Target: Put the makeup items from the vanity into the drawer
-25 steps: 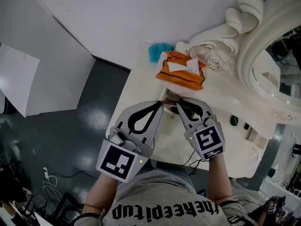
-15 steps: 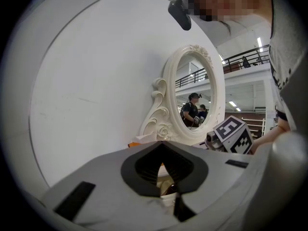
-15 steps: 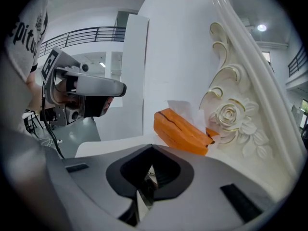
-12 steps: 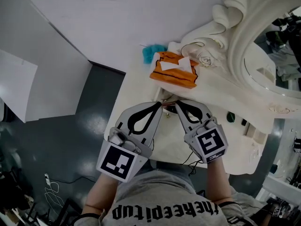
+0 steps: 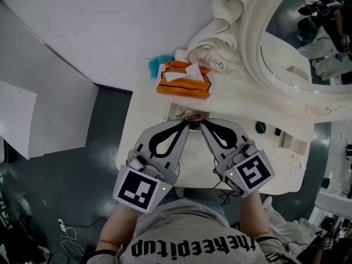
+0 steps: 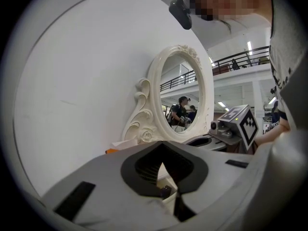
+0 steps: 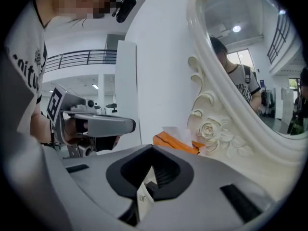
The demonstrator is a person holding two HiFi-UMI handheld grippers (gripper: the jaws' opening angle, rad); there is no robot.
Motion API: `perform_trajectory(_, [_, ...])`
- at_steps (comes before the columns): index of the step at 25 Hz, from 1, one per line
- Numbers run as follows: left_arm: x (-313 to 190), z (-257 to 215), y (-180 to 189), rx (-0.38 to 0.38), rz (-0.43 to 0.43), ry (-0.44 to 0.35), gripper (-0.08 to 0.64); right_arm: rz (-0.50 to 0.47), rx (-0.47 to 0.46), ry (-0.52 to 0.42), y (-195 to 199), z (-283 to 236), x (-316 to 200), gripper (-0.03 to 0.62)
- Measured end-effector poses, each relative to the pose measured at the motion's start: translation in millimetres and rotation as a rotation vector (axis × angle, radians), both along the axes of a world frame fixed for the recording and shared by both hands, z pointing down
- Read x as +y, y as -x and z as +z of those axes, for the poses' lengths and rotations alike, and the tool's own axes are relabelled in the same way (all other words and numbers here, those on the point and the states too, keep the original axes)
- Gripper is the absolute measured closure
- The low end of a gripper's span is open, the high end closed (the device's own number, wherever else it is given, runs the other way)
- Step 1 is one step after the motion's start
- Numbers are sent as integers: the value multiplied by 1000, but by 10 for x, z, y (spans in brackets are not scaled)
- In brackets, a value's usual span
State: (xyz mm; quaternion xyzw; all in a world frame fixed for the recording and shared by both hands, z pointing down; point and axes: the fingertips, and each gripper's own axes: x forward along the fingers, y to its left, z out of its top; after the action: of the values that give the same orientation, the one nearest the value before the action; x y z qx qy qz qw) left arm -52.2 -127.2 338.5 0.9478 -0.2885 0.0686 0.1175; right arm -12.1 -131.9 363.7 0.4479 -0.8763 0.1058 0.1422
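1. A white vanity top (image 5: pixel 193 158) is seen from above, with an ornate white mirror frame (image 5: pixel 231 32) rising along its far side.
2. An orange tissue box (image 5: pixel 184 84) is set at the foot of the frame, with a white tissue standing out of its top.
3. A teal fluffy thing (image 5: pixel 157 66) is seen just behind the box, against the wall.
4. The left gripper (image 5: pixel 186 125) and right gripper (image 5: pixel 202 125) are held side by side over the vanity top, their tips almost meeting.
5. The jaws of each are drawn together at the tips.
6. A small dark green item (image 5: pixel 260 127) is seen near the mirror's base, apart from the grippers.
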Motion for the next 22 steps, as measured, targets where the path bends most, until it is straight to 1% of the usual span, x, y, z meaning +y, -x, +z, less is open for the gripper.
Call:
perform_trajectory(9, [198,-132,-355,13,92,-26,528,63,-55,-60,-219,-330,248,575])
perform_trajectory(22, [510,-256,-823,23,216,-66,528,178,-71,-135,-642,-605,602,575])
